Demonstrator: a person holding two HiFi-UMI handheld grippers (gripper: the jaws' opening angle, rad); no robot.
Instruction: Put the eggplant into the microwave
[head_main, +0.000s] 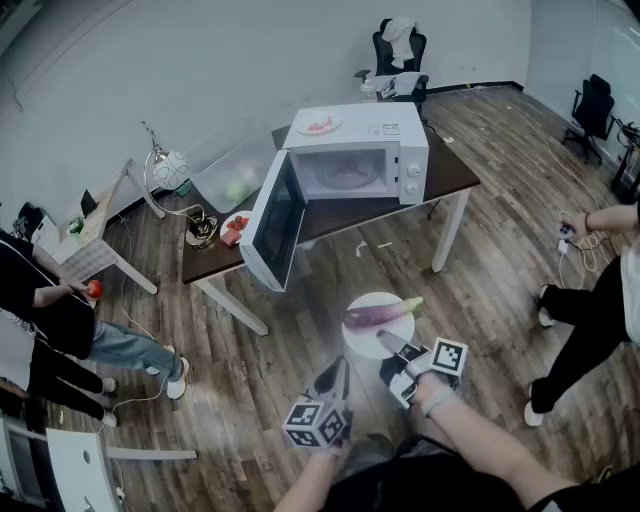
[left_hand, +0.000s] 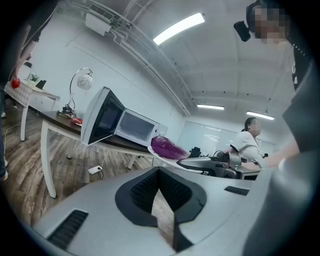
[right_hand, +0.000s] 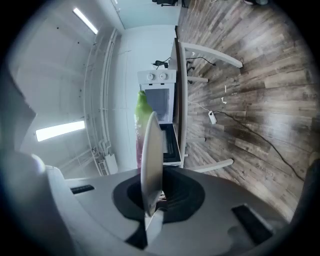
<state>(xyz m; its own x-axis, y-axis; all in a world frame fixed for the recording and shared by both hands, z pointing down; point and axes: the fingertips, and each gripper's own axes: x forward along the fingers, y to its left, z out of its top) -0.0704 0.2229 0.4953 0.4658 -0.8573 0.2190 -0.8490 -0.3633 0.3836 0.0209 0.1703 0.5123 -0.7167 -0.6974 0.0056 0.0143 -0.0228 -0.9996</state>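
A purple eggplant (head_main: 378, 314) with a green stem lies on a white plate (head_main: 360, 340) held in mid-air in front of the table. My right gripper (head_main: 388, 343) is shut on the plate's near rim; in the right gripper view the plate (right_hand: 151, 160) stands edge-on between the jaws, with the eggplant (right_hand: 141, 112) beyond it. The white microwave (head_main: 350, 170) sits on the dark table, its door (head_main: 272, 222) swung wide open and its cavity empty. My left gripper (head_main: 338, 375) hangs lower left of the plate, shut and holding nothing. The left gripper view shows the eggplant (left_hand: 167, 147) and microwave (left_hand: 125, 125).
The brown table (head_main: 450, 175) also carries a clear plastic box (head_main: 235, 165), a lamp (head_main: 168, 168) and a small plate of red food (head_main: 235, 226). A plate (head_main: 318, 125) rests on top of the microwave. People stand at the left (head_main: 40, 320) and right (head_main: 600, 300). Cables trail on the wooden floor.
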